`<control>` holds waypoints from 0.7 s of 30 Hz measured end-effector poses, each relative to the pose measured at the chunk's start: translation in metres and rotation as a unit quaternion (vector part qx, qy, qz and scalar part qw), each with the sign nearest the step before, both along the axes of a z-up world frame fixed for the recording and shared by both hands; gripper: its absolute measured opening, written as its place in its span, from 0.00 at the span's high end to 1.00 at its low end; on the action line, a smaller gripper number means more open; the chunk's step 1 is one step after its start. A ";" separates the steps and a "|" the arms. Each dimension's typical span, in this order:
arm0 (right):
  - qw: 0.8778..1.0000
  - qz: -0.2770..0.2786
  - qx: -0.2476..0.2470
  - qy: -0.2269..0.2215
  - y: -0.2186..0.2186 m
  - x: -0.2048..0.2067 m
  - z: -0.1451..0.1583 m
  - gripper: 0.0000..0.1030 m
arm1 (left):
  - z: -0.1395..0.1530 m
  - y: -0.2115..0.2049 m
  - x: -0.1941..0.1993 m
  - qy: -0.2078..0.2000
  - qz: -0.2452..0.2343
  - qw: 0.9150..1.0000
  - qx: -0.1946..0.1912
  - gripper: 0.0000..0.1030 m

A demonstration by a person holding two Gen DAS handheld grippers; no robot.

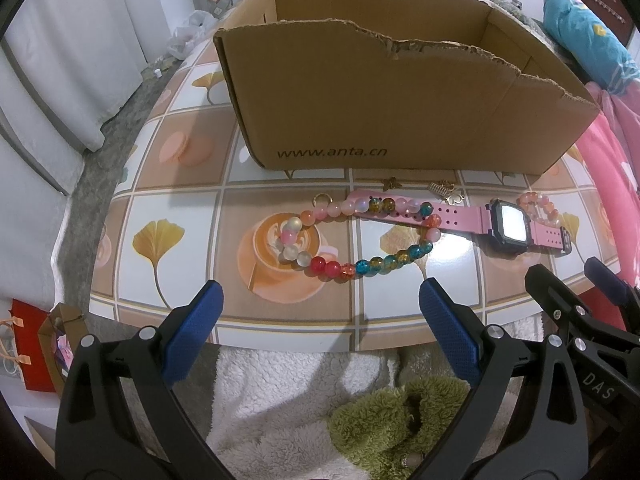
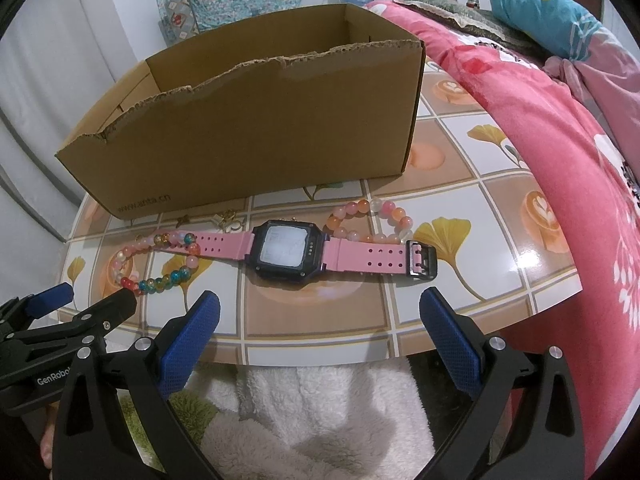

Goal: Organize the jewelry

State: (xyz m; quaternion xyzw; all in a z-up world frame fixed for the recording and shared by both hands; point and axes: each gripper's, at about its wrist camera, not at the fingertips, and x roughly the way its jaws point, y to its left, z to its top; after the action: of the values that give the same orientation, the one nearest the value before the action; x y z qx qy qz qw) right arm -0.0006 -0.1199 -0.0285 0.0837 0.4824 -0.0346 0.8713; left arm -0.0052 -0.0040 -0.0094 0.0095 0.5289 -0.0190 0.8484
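A long multicoloured bead necklace [image 1: 356, 266] lies on the patterned table [image 1: 192, 208], partly over the strap of a pink watch [image 1: 508, 226] with a dark square face. A small peach bead bracelet [image 1: 538, 206] lies behind the watch. Small gold charms [image 1: 450, 194] lie by the open cardboard box [image 1: 360, 120]. My left gripper [image 1: 320, 300] is open and empty at the table's near edge, in front of the necklace. My right gripper [image 2: 320, 312] is open and empty in front of the watch [image 2: 286, 250]. The bracelet [image 2: 370, 220], necklace [image 2: 160, 260] and box [image 2: 256, 140] show there too.
A pink floral quilt [image 2: 560, 140] and a blue pillow [image 2: 536, 8] lie to the right of the table. A white fleece cover [image 1: 280, 400] and a green plush thing [image 1: 396, 424] are below the table's near edge. A red bag [image 1: 28, 344] stands on the floor at the left.
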 end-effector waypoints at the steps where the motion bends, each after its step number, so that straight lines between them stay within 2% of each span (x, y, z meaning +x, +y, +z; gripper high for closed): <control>1: 1.000 0.000 0.000 0.000 0.000 0.000 0.000 0.05 | 0.000 0.000 0.000 0.000 0.000 1.000 0.000 0.08; 12: 1.000 -0.004 -0.002 -0.001 0.002 0.000 0.000 0.05 | -0.004 0.016 0.005 -0.003 0.014 1.000 -0.005 0.08; 21: 1.000 0.010 -0.004 -0.019 0.013 0.009 0.010 0.05 | 0.001 0.052 0.011 -0.034 0.026 0.999 -0.020 0.08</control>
State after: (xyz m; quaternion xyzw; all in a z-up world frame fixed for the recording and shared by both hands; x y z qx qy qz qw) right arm 0.0082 -0.1072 -0.0187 0.0763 0.4661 -0.0257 0.8811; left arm 0.0055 0.0482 -0.0087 -0.0204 0.4996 -0.0068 0.8660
